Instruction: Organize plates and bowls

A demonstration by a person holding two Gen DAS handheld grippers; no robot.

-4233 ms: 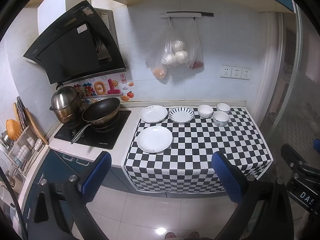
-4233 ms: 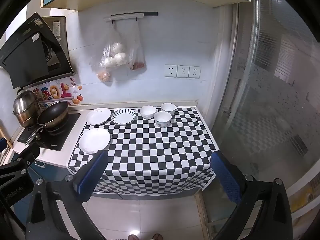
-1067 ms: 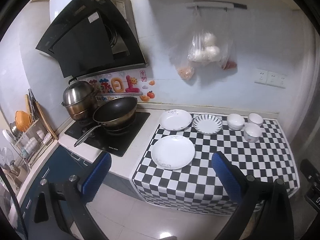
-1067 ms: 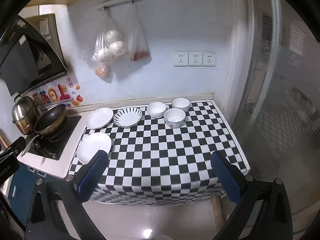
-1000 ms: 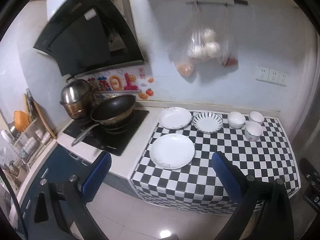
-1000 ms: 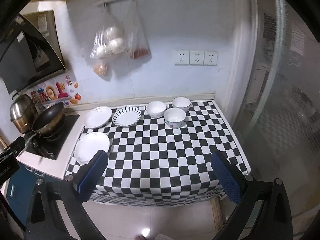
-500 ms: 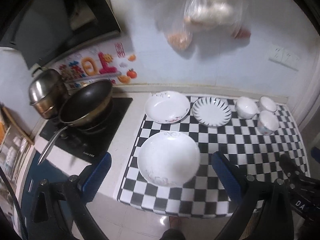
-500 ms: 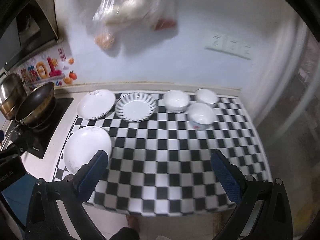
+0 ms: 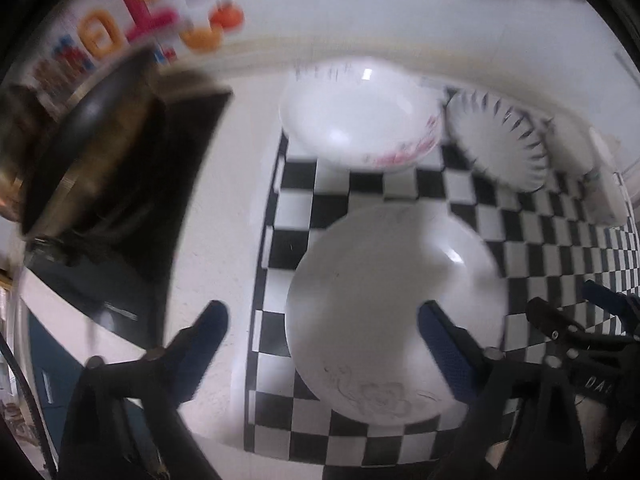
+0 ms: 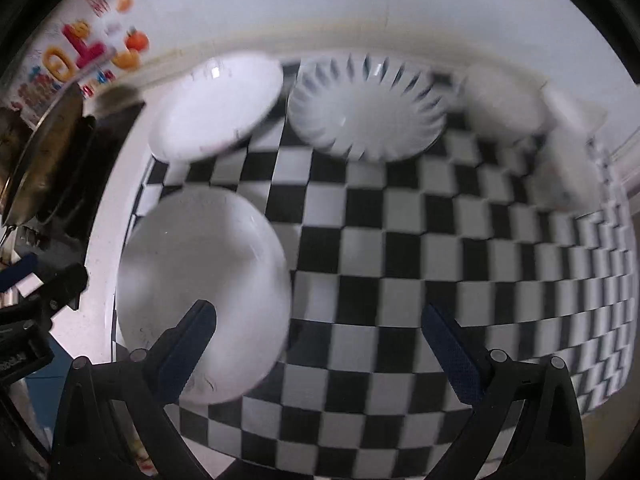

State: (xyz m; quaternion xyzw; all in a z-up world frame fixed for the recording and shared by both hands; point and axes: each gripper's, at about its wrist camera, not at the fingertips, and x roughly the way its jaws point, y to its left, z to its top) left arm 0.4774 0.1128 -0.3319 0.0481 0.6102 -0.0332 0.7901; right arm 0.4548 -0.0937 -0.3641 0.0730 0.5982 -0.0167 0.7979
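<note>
Plate [image 9: 396, 300] at 6 o'clock on checkered cloth [image 10: 440, 240]; left gripper [image 9: 320, 340] closing empty, right gripper [image 10: 316, 344] wide: a misjudged rim grab could slide it off.

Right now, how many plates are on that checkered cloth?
3. A big white plate lies nearest, at the cloth's left edge; a flowered plate and a striped plate sit behind it by the wall. Blurred bowls stand further right.
</note>
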